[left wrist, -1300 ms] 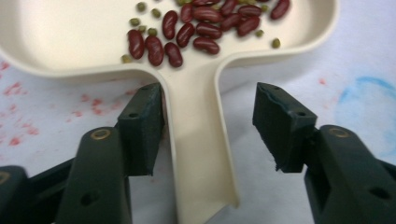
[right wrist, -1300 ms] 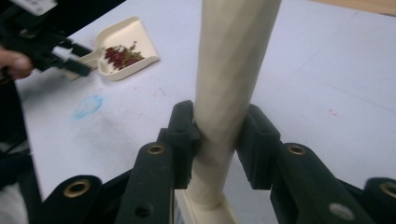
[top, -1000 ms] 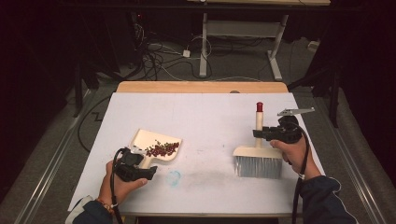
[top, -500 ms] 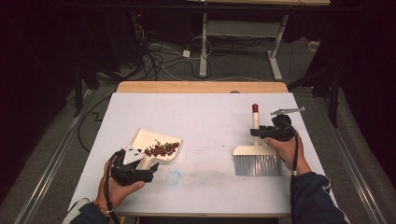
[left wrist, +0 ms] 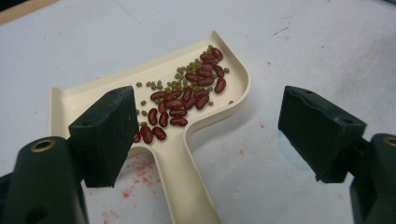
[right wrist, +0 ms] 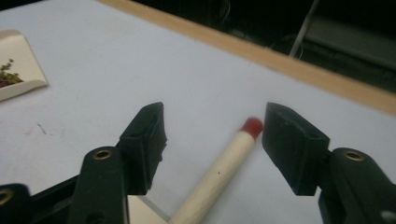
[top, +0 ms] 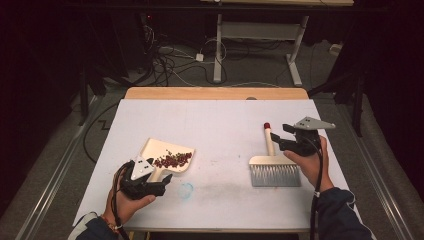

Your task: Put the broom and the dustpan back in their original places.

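Note:
A cream dustpan [top: 152, 147] lies flat at the table's front left and holds red beans and small green beans [top: 172, 159]. My left gripper [top: 161, 184] stands open just behind it. The dustpan's handle [left wrist: 182, 158] runs between the jaws, with both pads clear of it. At the right lies a brush [top: 275, 172] with grey bristles and a red-tipped wooden handle [right wrist: 219, 175]. My right gripper [top: 279, 136] is open astride that handle. Its jaws have just been opening, and the pads stand apart from the wood. The beans [left wrist: 182, 100] sit piled in the pan's far corner.
A white sheet [top: 215, 120] covers the table, with a wooden strip [top: 215, 93] along the far edge. A faint blue ring [top: 186, 190] and red specks mark the sheet near the dustpan. Cables and desk legs [top: 218, 55] lie on the floor beyond.
The right gripper, earlier shut on the brush handle, has opened and drawn slightly back. The brush now rests on the table. The left hand and dustpan have hardly moved.

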A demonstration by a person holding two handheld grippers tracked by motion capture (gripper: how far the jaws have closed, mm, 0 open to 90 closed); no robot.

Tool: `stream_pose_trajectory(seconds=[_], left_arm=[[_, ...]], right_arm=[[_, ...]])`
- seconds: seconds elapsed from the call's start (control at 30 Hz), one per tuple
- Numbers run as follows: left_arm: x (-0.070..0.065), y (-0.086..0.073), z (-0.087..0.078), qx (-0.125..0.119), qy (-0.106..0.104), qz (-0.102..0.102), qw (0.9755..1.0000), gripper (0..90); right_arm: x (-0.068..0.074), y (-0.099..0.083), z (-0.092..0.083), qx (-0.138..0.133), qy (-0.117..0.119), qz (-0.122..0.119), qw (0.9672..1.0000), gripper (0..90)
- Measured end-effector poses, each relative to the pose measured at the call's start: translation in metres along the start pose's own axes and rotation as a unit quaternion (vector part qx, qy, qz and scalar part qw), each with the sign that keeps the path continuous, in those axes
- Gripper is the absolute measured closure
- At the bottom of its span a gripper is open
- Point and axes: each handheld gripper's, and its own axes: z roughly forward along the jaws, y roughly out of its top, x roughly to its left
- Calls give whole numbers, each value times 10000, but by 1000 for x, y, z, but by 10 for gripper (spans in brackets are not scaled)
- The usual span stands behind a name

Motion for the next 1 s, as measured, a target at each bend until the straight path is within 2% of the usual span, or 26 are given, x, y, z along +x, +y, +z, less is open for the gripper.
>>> stream_pose_trajectory(seconds=[0.07, 0.17, 0.23, 0.27, 0.33, 0.5, 0.63, 1.0], left_arm=[[-2, 0, -1, -60, 53, 110, 9999, 189], [-3, -1, -1, -79, 63, 178, 9998, 175], [-3, -2, -1, -126, 56, 232, 9996, 175], [-3, -3, 0, -139, 31, 240, 9996, 175], [-3, -4, 0, -125, 37, 310, 9994, 175], [-5, -6, 1, -113, 5, 362, 9993, 173], [-5, -4, 2, -144, -29, 373, 9992, 165], [-8, -2, 6, -104, -75, 416, 9991, 165]], right_arm=[[10, -2, -15, -316, 20, -117, 9994, 360], [26, -10, -36, -628, 56, -348, 9974, 333], [36, -19, -48, -737, 93, -329, 9967, 309], [40, -23, -52, -713, 120, -371, 9967, 302], [49, -31, -59, -665, 32, -446, 9968, 266], [57, -45, -71, -667, 18, -352, 9971, 243], [57, -50, -72, -552, 49, -202, 9983, 236], [54, -52, -72, -589, -115, -296, 9978, 241]])
